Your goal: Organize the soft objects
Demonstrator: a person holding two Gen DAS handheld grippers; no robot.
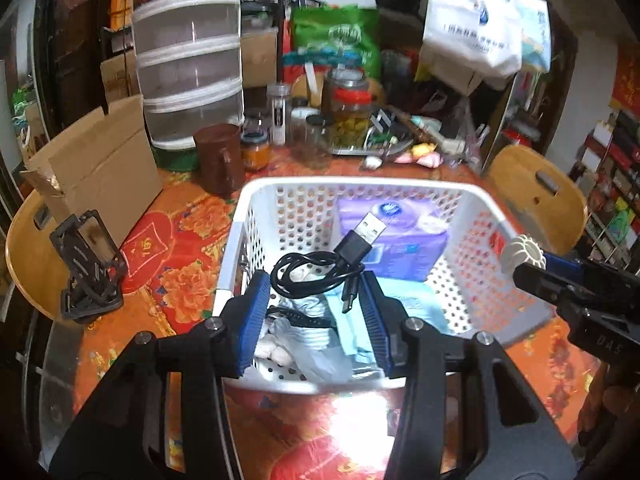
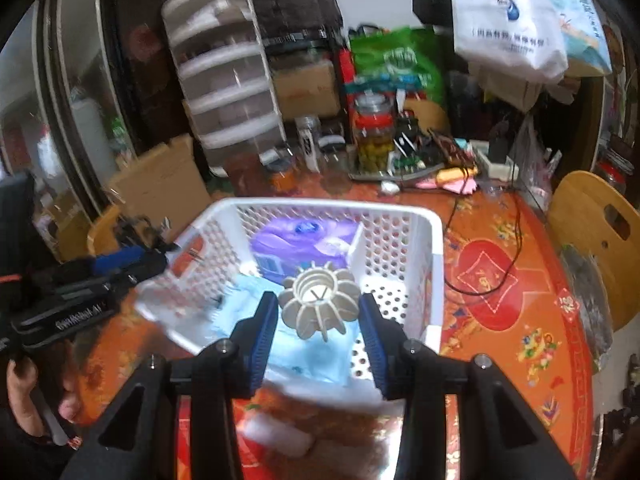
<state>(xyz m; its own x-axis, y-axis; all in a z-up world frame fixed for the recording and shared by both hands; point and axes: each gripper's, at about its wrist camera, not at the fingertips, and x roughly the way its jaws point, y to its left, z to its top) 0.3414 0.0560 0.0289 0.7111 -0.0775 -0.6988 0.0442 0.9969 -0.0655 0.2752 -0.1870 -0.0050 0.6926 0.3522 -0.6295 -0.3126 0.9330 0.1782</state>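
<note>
Our left gripper [image 1: 316, 304] pinches the coiled USB cable [image 1: 316, 268], right gripper [image 2: 320, 320] clamps the ribbed ball [image 2: 320, 300] — we lower both inside the white basket [image 1: 352, 185], then release.

Left hand-held gripper [image 1: 316, 312]: black angular frame, silver screw heads at the joints, ribbed blue pads [image 1: 256, 320]. Right hand-held gripper [image 2: 319, 324] matches it. Bare-skinned hand [image 2: 28, 392] at nine o'clock, white lettering on the black body above it.
</note>
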